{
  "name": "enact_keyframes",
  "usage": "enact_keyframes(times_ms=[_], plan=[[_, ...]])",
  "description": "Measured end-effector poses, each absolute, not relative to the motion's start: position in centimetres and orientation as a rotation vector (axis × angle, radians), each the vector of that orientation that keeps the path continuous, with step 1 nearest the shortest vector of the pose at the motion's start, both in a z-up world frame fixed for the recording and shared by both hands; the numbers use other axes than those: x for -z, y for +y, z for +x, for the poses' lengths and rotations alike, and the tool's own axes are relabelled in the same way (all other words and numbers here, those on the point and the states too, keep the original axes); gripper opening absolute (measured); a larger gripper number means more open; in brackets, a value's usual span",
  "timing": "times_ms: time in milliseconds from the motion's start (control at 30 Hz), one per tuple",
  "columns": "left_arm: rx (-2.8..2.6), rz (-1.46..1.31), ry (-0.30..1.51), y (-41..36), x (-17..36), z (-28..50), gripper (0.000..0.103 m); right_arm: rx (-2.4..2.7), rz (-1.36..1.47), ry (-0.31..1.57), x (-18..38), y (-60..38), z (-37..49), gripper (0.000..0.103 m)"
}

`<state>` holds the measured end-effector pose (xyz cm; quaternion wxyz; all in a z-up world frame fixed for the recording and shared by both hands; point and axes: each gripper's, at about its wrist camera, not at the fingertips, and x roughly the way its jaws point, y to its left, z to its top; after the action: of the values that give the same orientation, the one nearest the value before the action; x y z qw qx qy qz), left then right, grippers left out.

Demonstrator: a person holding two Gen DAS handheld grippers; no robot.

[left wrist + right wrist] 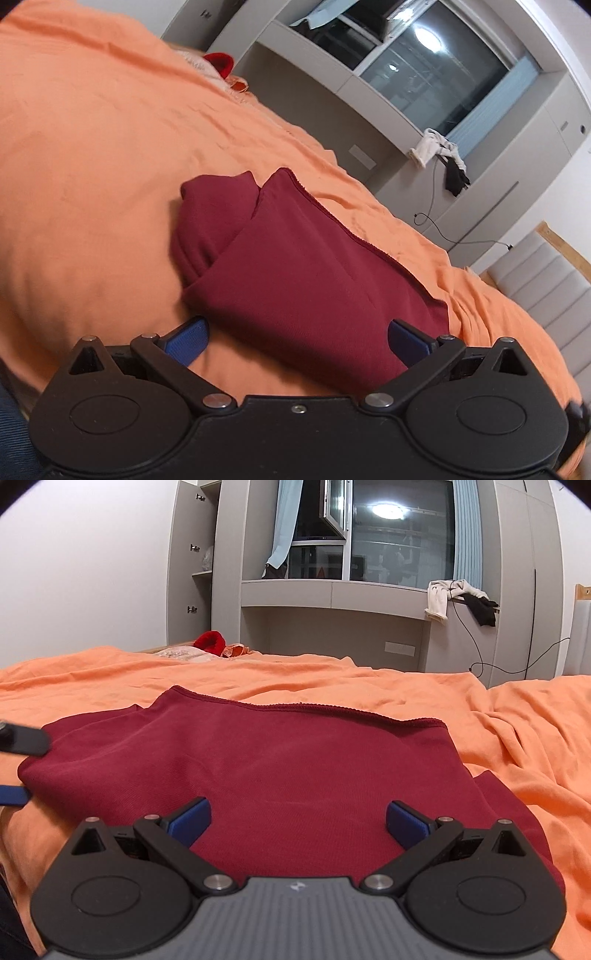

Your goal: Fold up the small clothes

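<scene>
A dark red garment (295, 266) lies folded on the orange bed sheet (92, 166), with a folded part sticking out at its far left. My left gripper (297, 341) is open just above its near edge, the blue pads (188, 338) wide apart and empty. In the right wrist view the same garment (258, 760) spreads flat ahead. My right gripper (298, 821) is open over its near part, holding nothing. The left gripper's finger (22, 740) shows at the left edge of that view.
A small pile of red and orange clothes (212, 642) lies at the far end of the bed. Grey cabinets and a window ledge (332, 590) stand beyond, with white and black clothes (458, 598) draped on the ledge. The sheet is wrinkled at the right (524, 716).
</scene>
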<state>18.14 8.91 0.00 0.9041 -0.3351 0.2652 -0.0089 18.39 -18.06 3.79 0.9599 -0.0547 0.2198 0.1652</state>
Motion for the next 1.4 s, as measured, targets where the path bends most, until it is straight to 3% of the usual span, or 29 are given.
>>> enact_keyframes(times_ms=[367, 667, 1100, 1300, 1400], plan=[[0.007, -0.611, 0.484, 6.7, 1.8, 19.5, 0.102, -0.316, -0.054, 0.408, -2.5, -18.3, 17.8, 0.103], [0.09, -0.771, 0.423, 8.0, 2.6, 18.9, 0.102, -0.294, -0.055, 0.385, -2.1, -17.8, 17.6, 0.103], [-0.05, -0.705, 0.456, 6.0, 1.8, 21.6, 0.101, -0.29, -0.055, 0.369, -1.9, -17.9, 17.2, 0.103], [-0.148, -0.615, 0.51, 5.1, 0.9, 22.7, 0.077, -0.291, -0.056, 0.374, -1.9, -18.0, 17.2, 0.103], [-0.175, -0.599, 0.523, 4.9, 0.5, 23.4, 0.053, -0.29, -0.063, 0.381, -2.0, -18.0, 17.1, 0.103]])
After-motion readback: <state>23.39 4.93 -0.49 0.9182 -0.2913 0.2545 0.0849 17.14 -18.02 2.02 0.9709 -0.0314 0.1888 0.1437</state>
